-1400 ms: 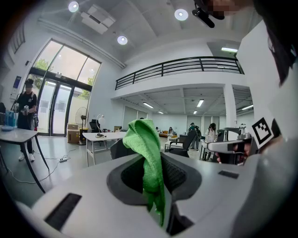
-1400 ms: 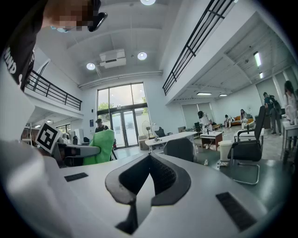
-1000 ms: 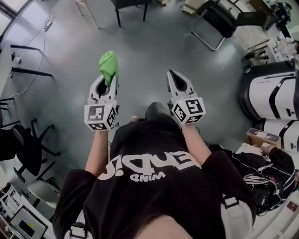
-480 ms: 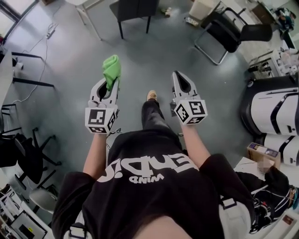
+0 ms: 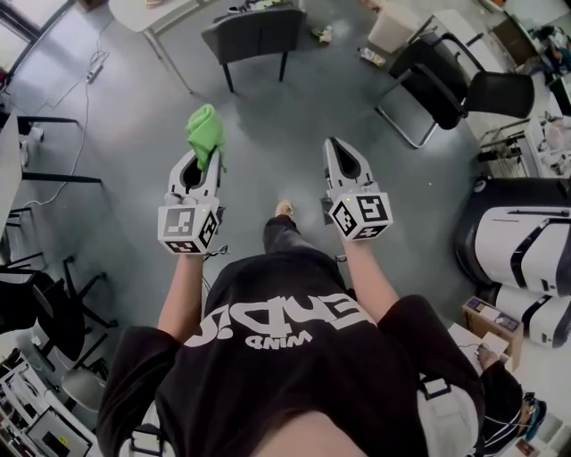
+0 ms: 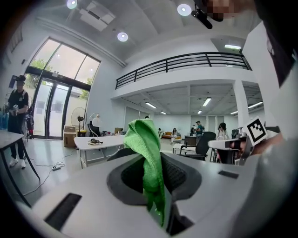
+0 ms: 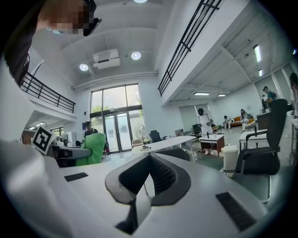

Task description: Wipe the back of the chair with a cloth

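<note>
While the person's black T-shirt, with its white print, fills the bottom of the head view, both bare forearms reach forward with a matte grey plastic gripper in each hand. The left gripper has its jaws closed on a green cloth. In the left gripper view that left gripper pinches the cloth between dark ribbed pads. The fabric is nubbly, like terry or microfibre. It rises in a soft folded peak above the tips, and a narrower tail hangs down into the slot between the jaws. The right gripper tapers to a blunt point. In its own view the right gripper has its two jaws pressed together at the tip with nothing between them; the same ribbed pad lines the dark teardrop opening behind.

Past the grippers a shoe stands on the smooth grey floor. Further ahead is a grey chair with a broad flat back and thin dark legs. It stands well apart from the cloth, just beside a white table. Off to the right is a black armchair on a bent metal-tube frame.
</note>
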{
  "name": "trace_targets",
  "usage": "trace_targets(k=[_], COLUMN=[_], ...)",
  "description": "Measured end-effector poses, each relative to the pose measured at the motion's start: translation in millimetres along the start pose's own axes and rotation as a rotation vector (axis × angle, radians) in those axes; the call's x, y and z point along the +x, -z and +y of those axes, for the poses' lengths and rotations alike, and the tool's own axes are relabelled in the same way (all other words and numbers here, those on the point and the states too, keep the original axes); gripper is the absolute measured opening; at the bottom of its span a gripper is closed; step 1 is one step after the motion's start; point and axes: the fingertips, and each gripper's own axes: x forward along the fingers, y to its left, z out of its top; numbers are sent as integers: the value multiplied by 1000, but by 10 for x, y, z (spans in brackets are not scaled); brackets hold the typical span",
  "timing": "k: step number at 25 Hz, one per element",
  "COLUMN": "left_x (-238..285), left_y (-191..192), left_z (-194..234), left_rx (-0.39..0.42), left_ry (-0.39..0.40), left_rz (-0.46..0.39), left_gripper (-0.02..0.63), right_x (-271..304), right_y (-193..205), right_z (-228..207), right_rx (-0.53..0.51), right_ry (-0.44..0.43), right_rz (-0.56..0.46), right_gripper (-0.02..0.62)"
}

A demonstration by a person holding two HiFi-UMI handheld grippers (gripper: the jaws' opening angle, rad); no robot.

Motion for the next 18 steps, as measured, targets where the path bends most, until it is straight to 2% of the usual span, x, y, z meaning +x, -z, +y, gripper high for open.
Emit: trace_targets(k=[10,18], left_x=[1305,1890], left_y=[-211,-301], left_z=[157,461], left_rx=[-29,-10], left_ry=[-50,-64], left_rz=[-16,-14], left_gripper=[64,64], right_x=[1017,1706], right_y=[-176,-234], right_z=[-936,-1110], right_rx=[0,8], right_ry=[-78,-111], right_rz=[32,26], right_gripper=[-4,-3])
